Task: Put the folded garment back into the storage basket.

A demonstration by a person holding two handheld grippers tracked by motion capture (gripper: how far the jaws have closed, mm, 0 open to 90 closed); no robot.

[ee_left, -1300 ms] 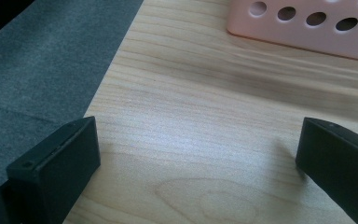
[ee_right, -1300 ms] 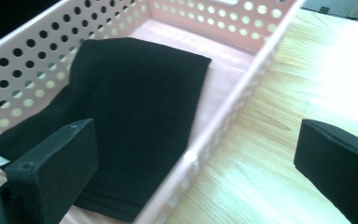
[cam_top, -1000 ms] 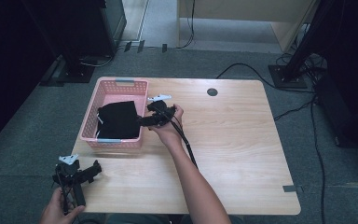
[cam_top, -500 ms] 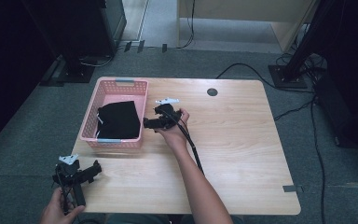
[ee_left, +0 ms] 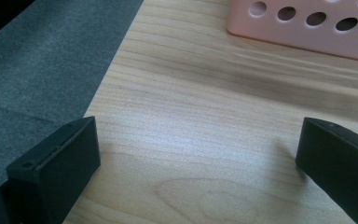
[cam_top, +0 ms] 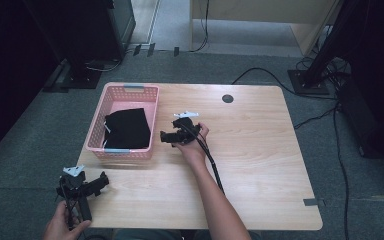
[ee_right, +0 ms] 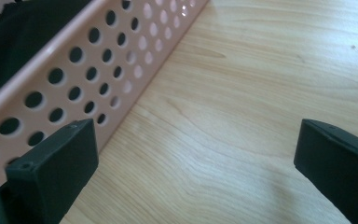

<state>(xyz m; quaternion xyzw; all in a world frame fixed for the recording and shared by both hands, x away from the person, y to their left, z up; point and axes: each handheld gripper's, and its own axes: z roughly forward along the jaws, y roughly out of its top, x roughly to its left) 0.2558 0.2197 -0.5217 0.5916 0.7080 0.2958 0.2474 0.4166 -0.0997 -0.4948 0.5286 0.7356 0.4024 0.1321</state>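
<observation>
A pink perforated basket (cam_top: pixel 100 119) stands on the wooden table's left half, and a black cloth (cam_top: pixel 126 129) lies folded inside it. My right gripper (cam_top: pixel 163 136) hovers just right of the basket's right wall (ee_right: pixel 70 70), open and empty over bare wood. The black cloth (ee_right: pixel 14 28) shows over the basket rim in the right gripper view. My left gripper (cam_top: pixel 101 180) is held at the table's front left corner, open, with nothing between its jaws. The basket's front wall (ee_left: pixel 307 23) lies ahead of it in the left gripper view.
The wooden table (cam_top: pixel 260 165) has a dark round cable hole (cam_top: pixel 227 98) near its far edge. Grey carpet (ee_left: pixel 32 70) starts just left of the left gripper. Black stands and cables sit on the floor behind and to the right of the table.
My right gripper has drawn back from over the basket to the table beside its right wall. The cloth stays in the basket. The left gripper has not moved.
</observation>
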